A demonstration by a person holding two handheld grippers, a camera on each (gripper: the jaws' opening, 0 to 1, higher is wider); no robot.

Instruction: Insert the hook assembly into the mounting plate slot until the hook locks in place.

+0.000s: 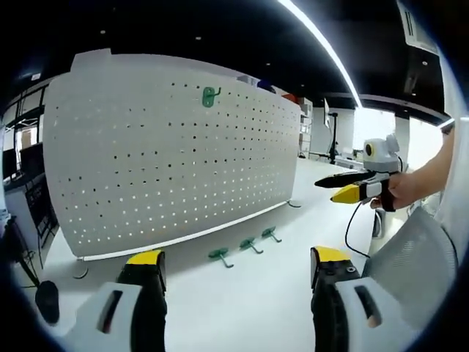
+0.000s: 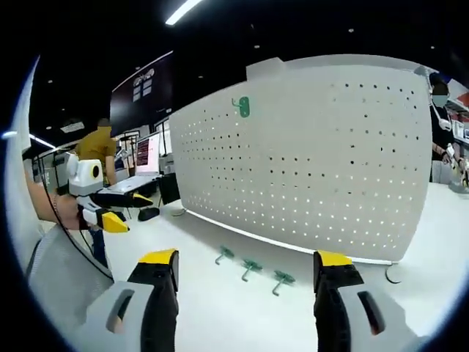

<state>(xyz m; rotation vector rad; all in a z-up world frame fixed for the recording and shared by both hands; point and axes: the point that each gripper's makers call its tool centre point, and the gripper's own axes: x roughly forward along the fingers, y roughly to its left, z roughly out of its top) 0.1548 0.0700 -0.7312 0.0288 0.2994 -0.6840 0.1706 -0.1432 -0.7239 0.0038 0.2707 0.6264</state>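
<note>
A white pegboard (image 1: 176, 154) (image 2: 315, 154) stands upright on the white table. One green hook (image 1: 210, 95) (image 2: 241, 106) hangs high on it. Three more green hooks (image 1: 220, 256) (image 1: 250, 244) (image 1: 271, 234) lie on the table in front of its foot, seen also as hooks (image 2: 223, 255) (image 2: 250, 267) (image 2: 281, 279). My left gripper (image 1: 238, 275) stands open above the table, nothing between its yellow-tipped jaws. My right gripper (image 2: 245, 275) is open and empty too. Each gripper appears in the other's view, the right gripper (image 1: 350, 187) and the left gripper (image 2: 110, 213), held by a hand.
The white table (image 1: 256, 308) stretches toward shelving and equipment at the far end. A person in a yellow top (image 2: 97, 147) stands by monitors (image 2: 146, 155); another person (image 2: 442, 132) stands past the board's edge. A mesh chair back (image 1: 410, 271) is close by.
</note>
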